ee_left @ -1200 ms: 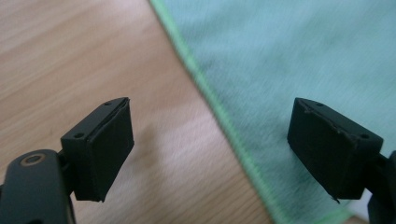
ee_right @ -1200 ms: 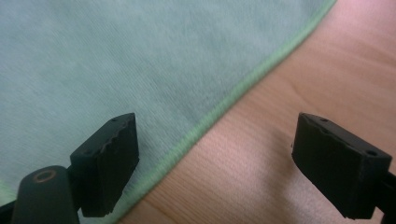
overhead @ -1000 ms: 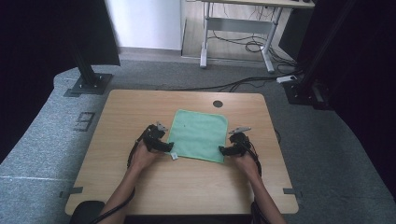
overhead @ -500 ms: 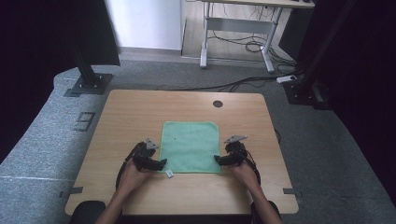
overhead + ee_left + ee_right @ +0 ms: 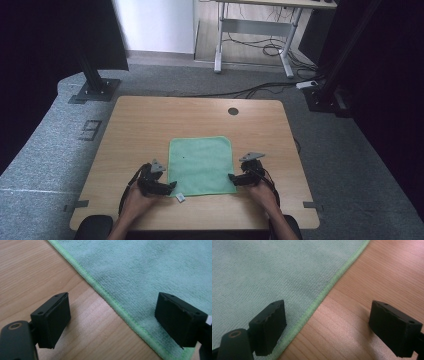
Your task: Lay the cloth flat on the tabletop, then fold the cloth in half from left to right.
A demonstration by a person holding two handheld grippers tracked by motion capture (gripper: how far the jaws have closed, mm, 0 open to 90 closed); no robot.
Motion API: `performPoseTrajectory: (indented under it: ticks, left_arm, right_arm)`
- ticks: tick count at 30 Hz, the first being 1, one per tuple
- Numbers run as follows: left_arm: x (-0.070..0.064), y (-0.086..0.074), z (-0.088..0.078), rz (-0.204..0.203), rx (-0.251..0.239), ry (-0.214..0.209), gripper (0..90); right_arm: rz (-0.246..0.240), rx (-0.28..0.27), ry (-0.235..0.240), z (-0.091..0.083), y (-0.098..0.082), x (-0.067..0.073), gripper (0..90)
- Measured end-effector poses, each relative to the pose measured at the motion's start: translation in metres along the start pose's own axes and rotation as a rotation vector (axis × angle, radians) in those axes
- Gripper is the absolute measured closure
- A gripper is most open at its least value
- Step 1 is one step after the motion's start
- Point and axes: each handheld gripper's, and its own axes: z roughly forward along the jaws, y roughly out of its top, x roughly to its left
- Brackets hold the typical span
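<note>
A light green cloth (image 5: 201, 165) lies flat and square on the wooden table (image 5: 150, 125). My left gripper (image 5: 171, 186) is at its near left corner, my right gripper (image 5: 231, 178) at its near right corner. In the left gripper view the left gripper (image 5: 112, 322) is open, its jaws astride the cloth's (image 5: 155, 270) stitched edge, one over wood and one over cloth. In the right gripper view the right gripper (image 5: 332, 327) is also open and straddles the cloth's (image 5: 262, 272) opposite edge. Neither pair of pads presses on the cloth.
A small white tag (image 5: 179, 198) sticks out at the cloth's near left corner. A round cable hole (image 5: 233, 111) sits near the table's far edge. Black stands (image 5: 95, 85) and floor cables (image 5: 260, 90) lie beyond the table. Bare wood surrounds the cloth.
Both hands have drawn back toward the near edge, and the cloth has come with them. It lay skewed before and now lies square to the table.
</note>
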Motion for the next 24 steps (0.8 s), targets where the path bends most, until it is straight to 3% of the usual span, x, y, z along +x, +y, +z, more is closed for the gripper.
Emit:
performPoseTrajectory:
  ticks: [4, 8, 12, 15, 18, 24]
  left_arm:
    - [0.01, 0.0, -0.012, -0.006, -0.031, 0.01, 4.6]
    - [0.028, -0.008, -0.024, -0.03, -0.054, 0.052, 4.5]
    - [0.042, -0.018, -0.022, -0.05, -0.026, 0.088, 3.7]
    - [0.046, -0.023, -0.017, -0.036, -0.007, 0.118, 2.2]
    - [0.051, -0.025, -0.016, -0.067, -0.007, 0.097, 0.0]
    - [0.053, -0.025, -0.015, -0.092, 0.002, 0.086, 0.0]
  right_arm:
    - [0.03, -0.009, 0.042, -0.006, -0.003, -0.007, 13.9]
    - [0.067, -0.038, 0.003, -0.016, -0.011, -0.021, 13.6]
    - [0.087, -0.032, -0.046, -0.019, -0.021, -0.033, 11.9]
    - [0.082, -0.038, -0.072, -0.019, -0.027, -0.036, 9.5]
    - [0.084, -0.052, -0.083, -0.019, -0.03, -0.038, 6.8]
    - [0.091, -0.06, -0.091, -0.018, -0.032, -0.039, 2.1]
